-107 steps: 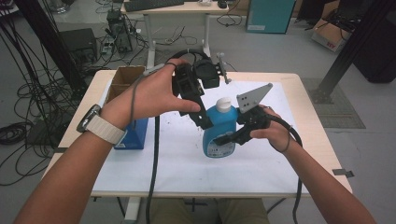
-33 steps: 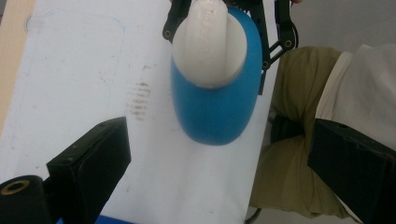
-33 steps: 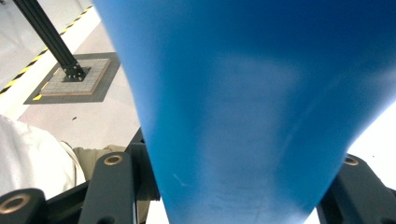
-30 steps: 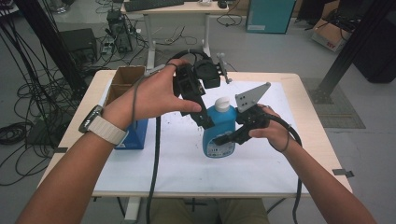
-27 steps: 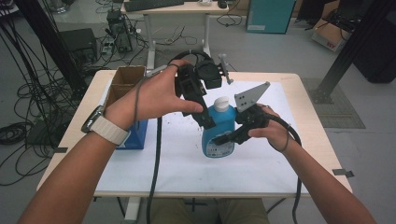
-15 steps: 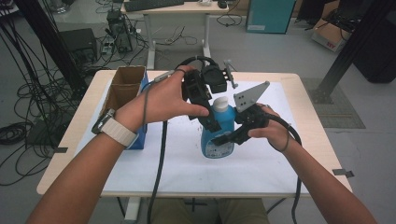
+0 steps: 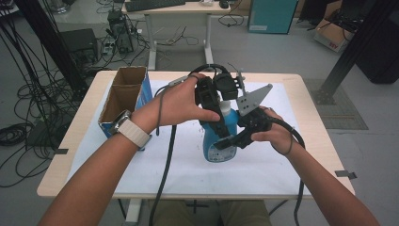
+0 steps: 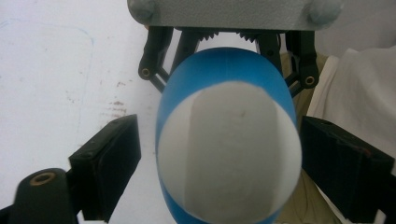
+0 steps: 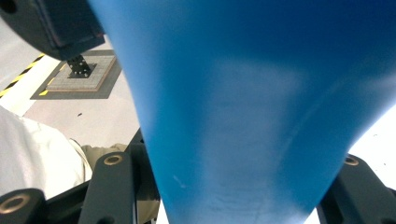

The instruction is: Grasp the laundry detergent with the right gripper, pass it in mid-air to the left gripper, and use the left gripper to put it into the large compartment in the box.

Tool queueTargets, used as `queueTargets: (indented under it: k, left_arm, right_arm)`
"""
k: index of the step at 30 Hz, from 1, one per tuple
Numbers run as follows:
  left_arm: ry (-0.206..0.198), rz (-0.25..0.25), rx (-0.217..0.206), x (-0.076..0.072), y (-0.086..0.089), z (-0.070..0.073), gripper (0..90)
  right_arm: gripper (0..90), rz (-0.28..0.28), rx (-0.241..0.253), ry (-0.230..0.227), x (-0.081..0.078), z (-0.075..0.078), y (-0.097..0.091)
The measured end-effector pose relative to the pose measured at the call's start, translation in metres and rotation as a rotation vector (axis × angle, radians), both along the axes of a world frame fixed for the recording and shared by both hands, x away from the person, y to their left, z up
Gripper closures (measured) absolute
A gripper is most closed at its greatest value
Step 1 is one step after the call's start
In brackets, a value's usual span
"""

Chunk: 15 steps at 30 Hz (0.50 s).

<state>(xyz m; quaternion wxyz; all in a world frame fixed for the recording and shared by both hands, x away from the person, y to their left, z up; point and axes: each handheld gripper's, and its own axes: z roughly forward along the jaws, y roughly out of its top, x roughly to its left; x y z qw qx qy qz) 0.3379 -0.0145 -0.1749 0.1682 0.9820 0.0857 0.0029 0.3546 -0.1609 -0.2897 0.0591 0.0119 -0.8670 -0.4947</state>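
A blue bottle (image 7: 212, 136) with a white cap (image 7: 225, 107) stands upright on the white sheet at the middle of the table. My right gripper (image 7: 227, 142) comes in from the right and is shut on the bottle's body (image 9: 243, 107). From above, my left gripper (image 7: 221, 114) hangs over the bottle's top. In the left gripper view the cap (image 8: 229, 149) sits between the two pads (image 8: 107, 163). A narrow gap shows on each side. These jaws have just been closing, and the pads stand apart from the cap.
An open cardboard box (image 7: 124, 96) with a blue side stands at the table's left. The white sheet (image 7: 263, 165) covers most of the tabletop. Cables trail from both grippers toward the near edge. A desk and cable bundles stand on the floor beyond.
My left hand has moved right and down, bringing its gripper over the bottle's cap, and its jaws now flank the cap. The right gripper and the bottle have stayed put.
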Motion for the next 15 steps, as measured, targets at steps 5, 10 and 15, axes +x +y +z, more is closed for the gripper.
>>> queueTargets:
  k: [5, 10, 15]
  left_arm:
    - [0.014, 0.000, 0.008, 0.0007, -0.0016, -0.0025, 19.0]
    - [0.028, -0.006, 0.008, 0.0025, -0.0020, -0.0036, 24.9]
    - [0.027, -0.028, -0.002, 0.0055, -0.0013, -0.0051, 31.2]
  right_arm:
    - [43.4, -0.002, 0.003, 0.004, -0.0002, -0.0012, -0.0008]
    - [43.3, 0.003, 0.000, 0.008, -0.0009, -0.0013, -0.0005]
    - [43.4, 0.005, 0.000, 0.013, -0.0012, -0.0013, -0.0005]
